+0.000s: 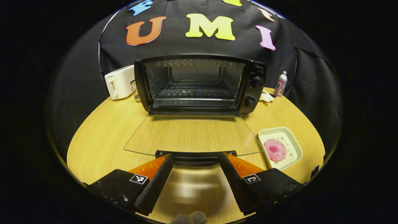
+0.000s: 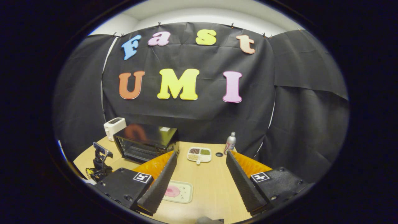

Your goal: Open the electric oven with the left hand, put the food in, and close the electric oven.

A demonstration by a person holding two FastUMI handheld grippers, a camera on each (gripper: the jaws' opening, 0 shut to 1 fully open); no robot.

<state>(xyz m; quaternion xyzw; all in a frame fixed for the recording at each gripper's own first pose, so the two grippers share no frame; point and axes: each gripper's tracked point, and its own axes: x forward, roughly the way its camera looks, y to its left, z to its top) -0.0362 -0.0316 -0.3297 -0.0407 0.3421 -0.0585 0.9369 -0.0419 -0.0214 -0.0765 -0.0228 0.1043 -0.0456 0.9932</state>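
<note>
A: Biggest first. Tabletop (image 1: 102, 137), round, wood. Oven?

B: Electric oven (image 1: 199, 84) at 12 o'clock in the left gripper view, back of the tabletop, cavity open, rack inside. Glass door (image 1: 192, 135) folded flat toward the camera, its handle (image 1: 195, 154) at the near edge, right between the left claw (image 1: 196, 158) tips.

A: Left claw state?

B: Fingers spread apart, one on each side of the handle; I can't tell if they touch it. Not clamped. It points level, straight at the oven.

A: Food?

B: Pink round food (image 1: 275, 150) on a square white plate (image 1: 293, 141), at 4 o'clock from the door, on the tabletop, near the door's right corner. In the right gripper view, the plate sits at 6 o'clock just past the left finger.

A: How does it handle?

B: My guess: plate light, stiff, glazed, so slippery; pinch the raised rim. Food looks soft and flat; don't squeeze it. Glass door fragile; use the handle only.

A: Right claw (image 2: 202, 168)?

B: Wide apart, empty, held high above the tabletop, aimed forward.
</note>
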